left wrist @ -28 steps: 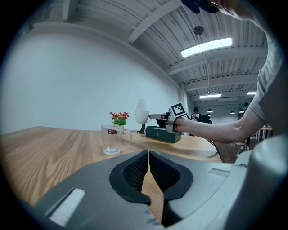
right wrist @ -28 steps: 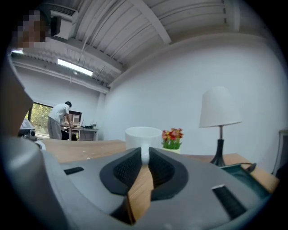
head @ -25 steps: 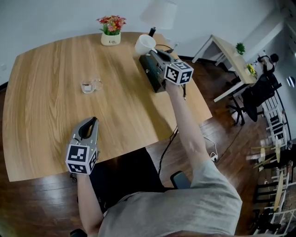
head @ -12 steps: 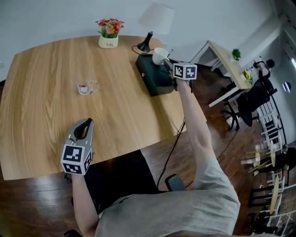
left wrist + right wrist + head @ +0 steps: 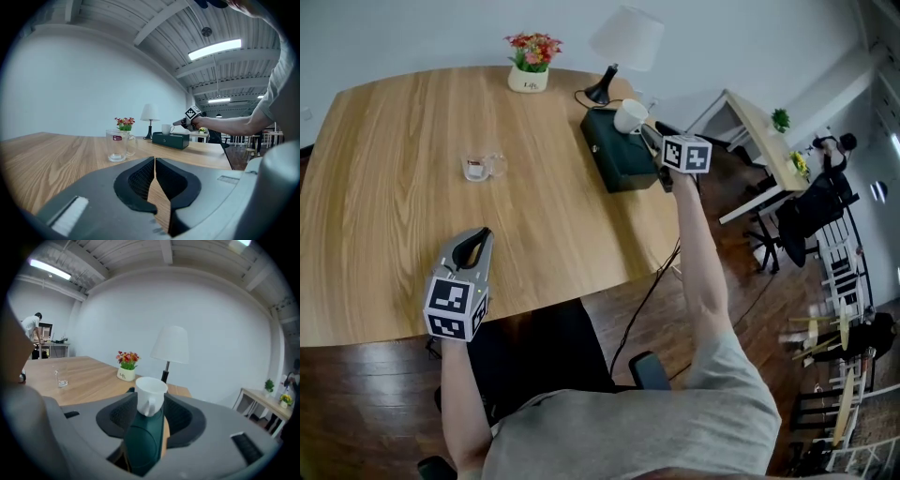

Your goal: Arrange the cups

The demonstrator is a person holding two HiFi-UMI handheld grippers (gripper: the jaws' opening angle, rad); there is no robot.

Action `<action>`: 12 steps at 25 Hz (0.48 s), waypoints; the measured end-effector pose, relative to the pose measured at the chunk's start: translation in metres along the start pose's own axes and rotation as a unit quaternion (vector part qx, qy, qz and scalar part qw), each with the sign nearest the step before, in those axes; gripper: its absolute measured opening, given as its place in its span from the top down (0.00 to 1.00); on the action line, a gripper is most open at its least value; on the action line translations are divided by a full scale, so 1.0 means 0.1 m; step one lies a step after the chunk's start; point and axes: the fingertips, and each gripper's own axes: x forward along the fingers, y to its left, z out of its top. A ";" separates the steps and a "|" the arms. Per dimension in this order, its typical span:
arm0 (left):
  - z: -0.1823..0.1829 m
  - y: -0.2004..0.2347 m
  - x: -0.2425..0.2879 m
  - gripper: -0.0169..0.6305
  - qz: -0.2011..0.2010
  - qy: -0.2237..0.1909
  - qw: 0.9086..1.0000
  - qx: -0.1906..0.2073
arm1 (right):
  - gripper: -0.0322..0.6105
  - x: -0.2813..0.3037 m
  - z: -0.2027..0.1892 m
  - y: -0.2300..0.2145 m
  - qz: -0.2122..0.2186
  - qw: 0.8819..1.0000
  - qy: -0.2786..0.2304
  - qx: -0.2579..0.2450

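Two cups are on the bench (image 5: 394, 272): a white cup (image 5: 630, 115) stands upright on a dark green box (image 5: 614, 161) at about one o'clock, and a glass cup (image 5: 481, 167) stands alone on the wood at about eleven o'clock, well apart from it. The right claw (image 5: 648, 134) is at the white cup; its jaws are opening, and the cup stands between them, released, with its handle toward the claw. The left claw (image 5: 477, 237) is clenched on nothing, near the bench edge at seven o'clock.
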 end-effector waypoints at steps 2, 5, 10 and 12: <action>0.01 -0.01 0.01 0.94 -0.002 -0.001 1.000 0.002 | 0.68 -0.23 0.30 0.34 0.025 0.998 -0.055 -0.033; 0.01 0.01 0.02 0.94 -0.002 -0.003 1.000 0.002 | 0.73 -0.36 0.58 1.43 0.151 0.978 -0.108 -0.091; -0.03 0.01 0.04 0.94 -0.002 0.001 1.000 0.001 | 0.73 -0.20 0.17 3.04 0.313 0.937 -0.087 -0.128; -0.04 0.01 0.04 0.94 -0.002 0.000 1.000 0.000 | 0.65 -0.09 0.04 3.38 0.333 0.930 -0.080 -0.130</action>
